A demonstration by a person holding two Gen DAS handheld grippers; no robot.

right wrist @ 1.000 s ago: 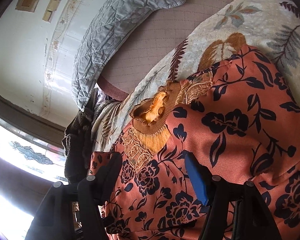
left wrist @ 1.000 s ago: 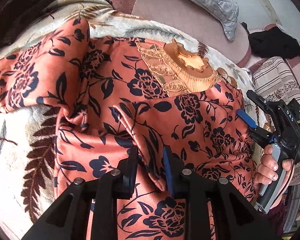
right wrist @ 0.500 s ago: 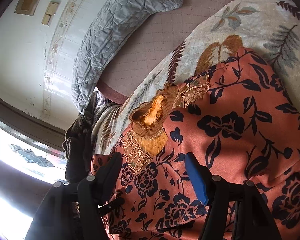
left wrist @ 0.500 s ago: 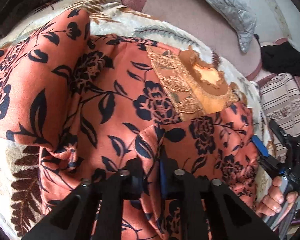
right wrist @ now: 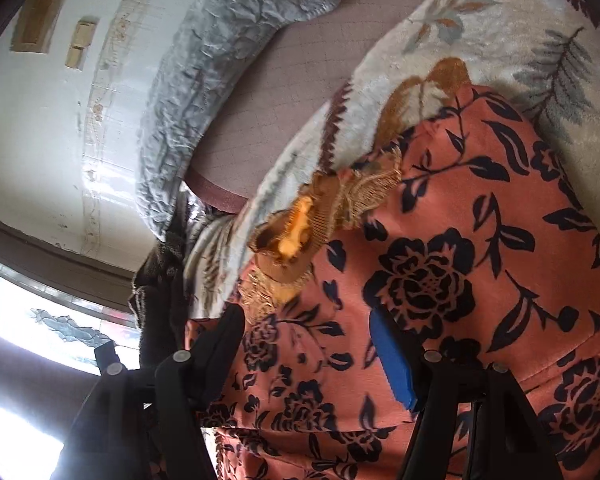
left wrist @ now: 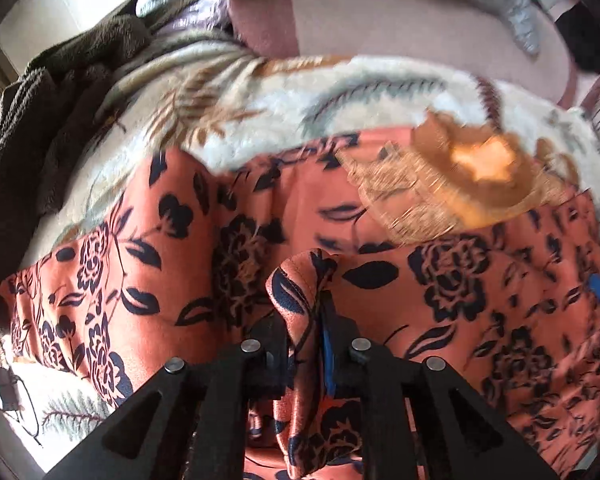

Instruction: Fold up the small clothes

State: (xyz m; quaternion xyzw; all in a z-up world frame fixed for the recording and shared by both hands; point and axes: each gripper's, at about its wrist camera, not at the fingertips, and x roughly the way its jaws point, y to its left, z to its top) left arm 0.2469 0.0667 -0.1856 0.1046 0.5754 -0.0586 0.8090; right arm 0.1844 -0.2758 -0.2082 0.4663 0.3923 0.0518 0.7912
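1. Left gripper (left wrist: pixel 305 312): jaws pinched nearly together on a bunched ridge of the floral garment (left wrist: pixel 440 292), fabric standing up between the pads at 6 o'clock of the left wrist view.
2. Garment lies spread over the leaf-print blanket (left wrist: pixel 260 120); its gold knit collar (left wrist: pixel 472 168) sits at 2 o'clock, an orange sleeve trails toward 9.
3. Right gripper (right wrist: pixel 312 344): jaws wide apart, holding nothing, poised over the cloth below the collar (right wrist: pixel 296 232). Contact with the fabric can't be told.
4. Judgement: a fold is under way. To do it well, carry the pinched ridge across in a low arc, keep the grip firm, and let the free tool pin or take the opposite edge so the body doesn't drag.
5. Surroundings: dark brown throw (left wrist: pixel 52 92) at 10 o'clock, grey quilted pillow (right wrist: pixel 220 60) at 11 in the right view, pink mattress (left wrist: pixel 380 24) at 12.
6. Obstacles: plush blanket may cling; slippery satin could slide out.
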